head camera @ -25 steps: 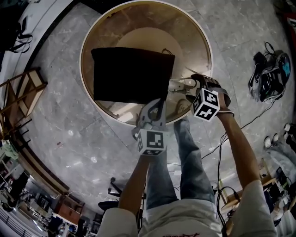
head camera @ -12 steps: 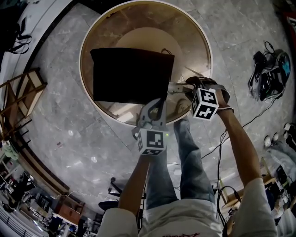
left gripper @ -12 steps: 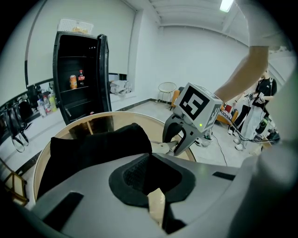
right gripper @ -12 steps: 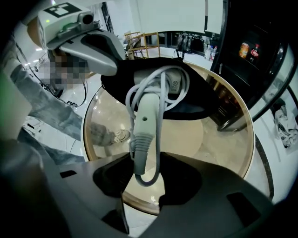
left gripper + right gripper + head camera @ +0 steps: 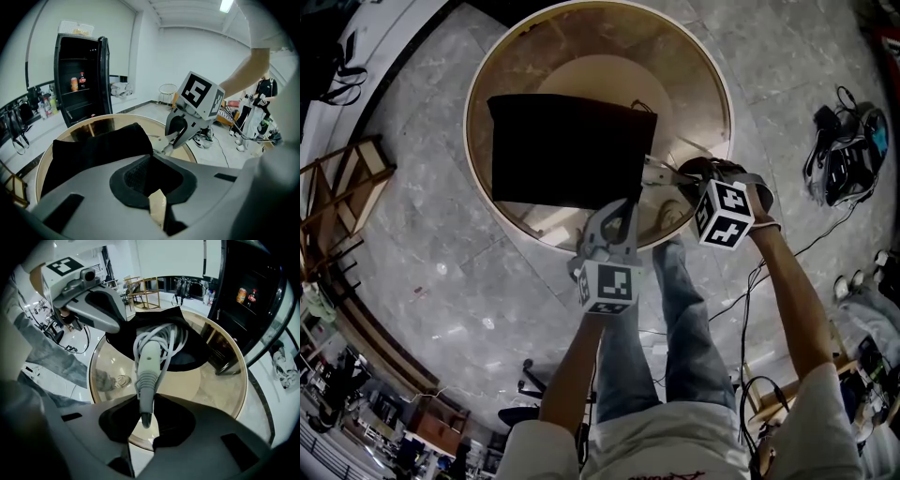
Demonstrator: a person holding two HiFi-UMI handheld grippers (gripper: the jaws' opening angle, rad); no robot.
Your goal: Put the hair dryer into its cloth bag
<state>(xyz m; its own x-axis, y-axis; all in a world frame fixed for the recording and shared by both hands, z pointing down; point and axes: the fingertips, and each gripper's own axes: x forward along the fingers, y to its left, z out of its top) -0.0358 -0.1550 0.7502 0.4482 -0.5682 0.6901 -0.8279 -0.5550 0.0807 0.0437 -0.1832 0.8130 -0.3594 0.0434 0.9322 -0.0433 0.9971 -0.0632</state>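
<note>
Closing jaws of the right gripper clasp the hair dryer by its cord end, a grip the head view hides; left gripper pinches the cloth bag at its five-o'clock corner.

Head camera looks steeply down: round glass-topped table at twelve o'clock, well below. Both gripper cameras ride close behind their jaws, skimming across that tabletop; all three catch the black cloth bag.

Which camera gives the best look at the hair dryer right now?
The right gripper view: the hair dryer fills its centre, pale handle rising from between the closing jaws of the right hand-held gripper, cord coiled at the cloth bag. The head view and left gripper view catch only a small pale sliver beside the bag.
</note>
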